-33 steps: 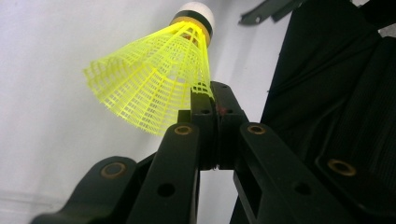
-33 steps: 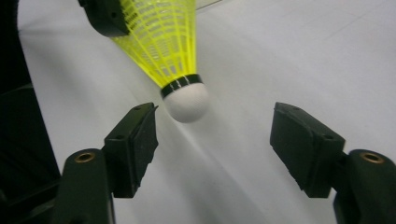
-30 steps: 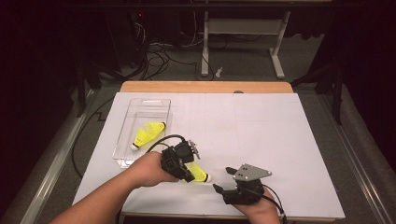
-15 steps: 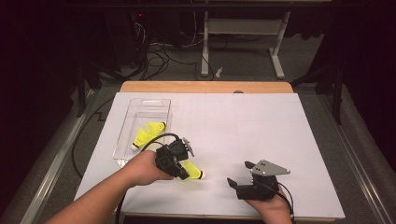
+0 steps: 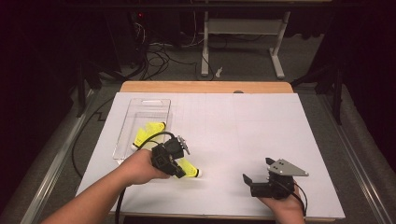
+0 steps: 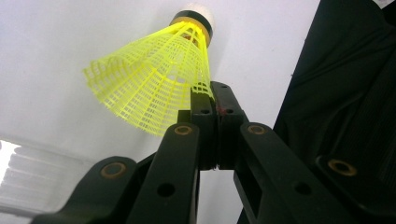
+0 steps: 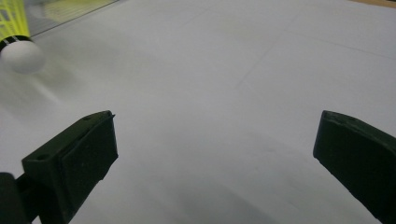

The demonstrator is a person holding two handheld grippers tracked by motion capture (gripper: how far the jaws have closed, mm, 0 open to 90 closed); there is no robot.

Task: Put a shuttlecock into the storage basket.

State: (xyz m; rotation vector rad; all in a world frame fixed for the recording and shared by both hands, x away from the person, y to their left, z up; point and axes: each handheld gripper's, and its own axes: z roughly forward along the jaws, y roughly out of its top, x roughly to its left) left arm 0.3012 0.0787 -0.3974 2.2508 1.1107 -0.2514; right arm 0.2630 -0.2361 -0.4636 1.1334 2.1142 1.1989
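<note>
The left claw (image 6: pixel 210 100) is clamped tight on the edge of a yellow shuttlecock (image 6: pixel 154 79), its jaws pinching the mesh skirt just beside the cork end (the white cork tip points away from the claw). In the high view that shuttlecock (image 5: pixel 187 168) lies low over the white counter (image 5: pixel 243 135), near its front edge, held by the left hand (image 5: pixel 140 165). Behind it sits a clear plastic tray (image 5: pixel 140 112) with a second yellow shuttlecock (image 5: pixel 148 133) inside. The right claw (image 5: pixel 247 179) is well apart to the right, near the front edge; its jaws have just been opening and now stand wide with nothing between them, only bare counter beyond.
</note>
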